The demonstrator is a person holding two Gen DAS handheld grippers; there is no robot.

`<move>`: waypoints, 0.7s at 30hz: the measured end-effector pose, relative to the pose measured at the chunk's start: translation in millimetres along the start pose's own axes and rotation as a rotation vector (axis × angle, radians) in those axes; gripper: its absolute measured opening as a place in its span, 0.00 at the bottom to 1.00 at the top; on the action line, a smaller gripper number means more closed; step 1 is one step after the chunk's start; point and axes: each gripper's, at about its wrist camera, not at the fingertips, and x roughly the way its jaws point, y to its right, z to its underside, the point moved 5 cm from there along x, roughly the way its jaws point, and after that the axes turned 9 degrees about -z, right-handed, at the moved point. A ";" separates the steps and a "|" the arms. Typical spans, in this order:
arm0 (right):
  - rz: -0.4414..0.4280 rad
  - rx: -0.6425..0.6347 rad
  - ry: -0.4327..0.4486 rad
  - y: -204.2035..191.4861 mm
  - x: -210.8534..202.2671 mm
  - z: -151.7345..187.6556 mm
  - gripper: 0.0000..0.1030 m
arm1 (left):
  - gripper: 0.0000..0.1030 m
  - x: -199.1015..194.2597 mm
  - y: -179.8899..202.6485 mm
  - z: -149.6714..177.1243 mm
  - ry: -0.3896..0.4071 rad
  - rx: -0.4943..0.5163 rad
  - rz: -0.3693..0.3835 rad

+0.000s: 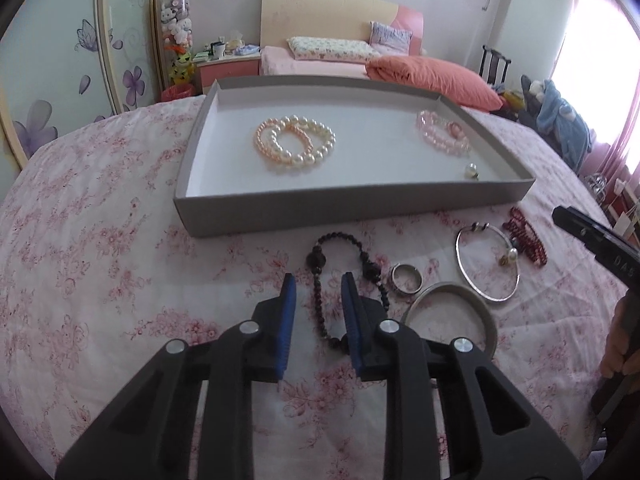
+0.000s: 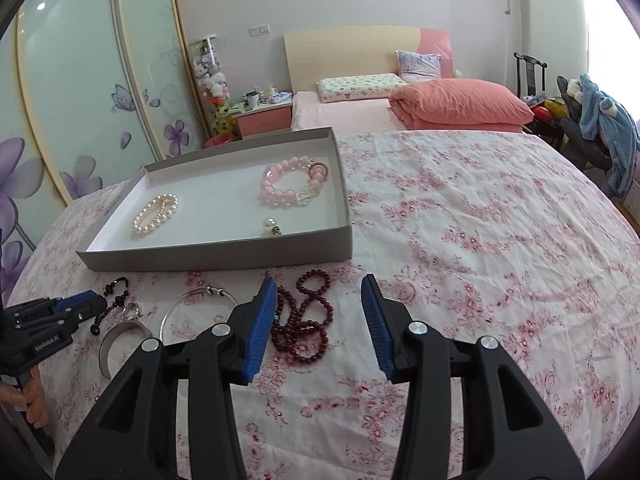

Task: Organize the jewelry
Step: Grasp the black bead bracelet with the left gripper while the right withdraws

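Observation:
A grey tray (image 1: 320, 210) (image 2: 224, 255) on the floral cloth holds pearl bracelets (image 1: 295, 145) (image 2: 156, 214), a pink bead bracelet (image 1: 442, 132) (image 2: 292, 184) and a pearl earring (image 1: 472, 170) (image 2: 270, 226). In front of it lie a black bead string (image 1: 326, 272) (image 2: 110, 300), a silver ring (image 1: 406, 278), a grey bangle (image 1: 452, 312) (image 2: 120, 344), a thin silver hoop (image 1: 488, 266) and a dark red bead string (image 2: 306, 328) (image 1: 526, 238). My left gripper (image 1: 318, 292) is open, its jaws either side of the black string. My right gripper (image 2: 320, 296) is open over the red string.
The cloth-covered table (image 2: 480, 240) stretches wide to the right of the tray. Behind stand a bed with an orange quilt (image 2: 460, 104), a pink nightstand (image 2: 264, 118) and a wardrobe with flower doors (image 2: 80, 100). A chair with clothes (image 2: 592, 120) stands far right.

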 end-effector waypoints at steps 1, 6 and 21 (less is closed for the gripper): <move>0.001 0.002 -0.001 1.0 0.0 0.4 0.44 | 0.22 0.5 0.4 -1.5 0.002 0.008 -0.008; 0.000 0.008 -0.006 2.4 2.9 1.8 0.44 | 0.15 3.2 2.4 -4.0 -0.001 0.024 -0.034; -0.009 0.012 -0.035 5.3 4.9 4.1 0.44 | 0.05 2.3 -25.7 -2.9 -0.010 -0.032 -0.098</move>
